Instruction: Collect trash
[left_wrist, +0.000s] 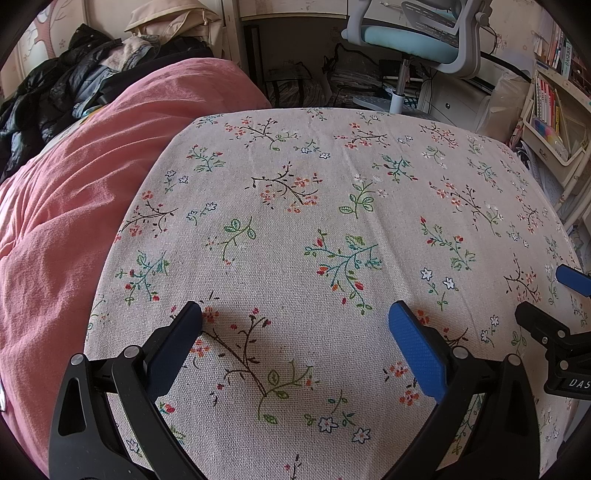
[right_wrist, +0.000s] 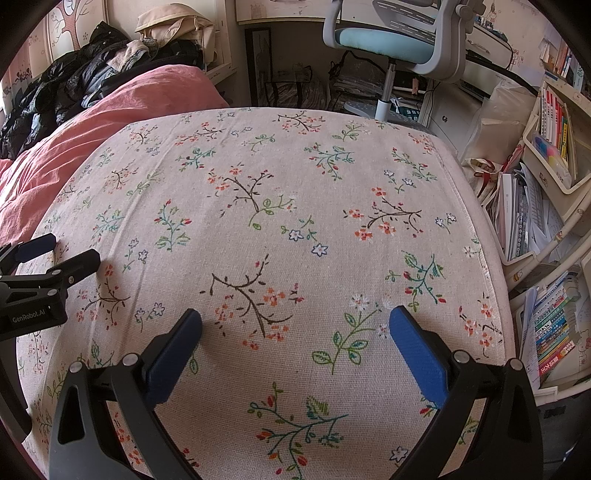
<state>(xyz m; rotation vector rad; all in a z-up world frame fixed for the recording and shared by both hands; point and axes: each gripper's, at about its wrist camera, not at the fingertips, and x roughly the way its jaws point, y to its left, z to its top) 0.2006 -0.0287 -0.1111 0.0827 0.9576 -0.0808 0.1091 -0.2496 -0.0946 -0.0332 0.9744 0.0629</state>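
While both jaws gape empty, left hand-held gripper (left_wrist: 295, 317) and right hand-held gripper (right_wrist: 295, 319) hover over the floral surface (left_wrist: 332, 177); no trash visible, so scan wider first.

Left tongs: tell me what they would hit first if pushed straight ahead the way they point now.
The left tongs, open and empty, angle down over the floral tablecloth. Going straight on, they would probably meet that bare cloth first; nothing lies on it in their line. Depth is hard to judge here.
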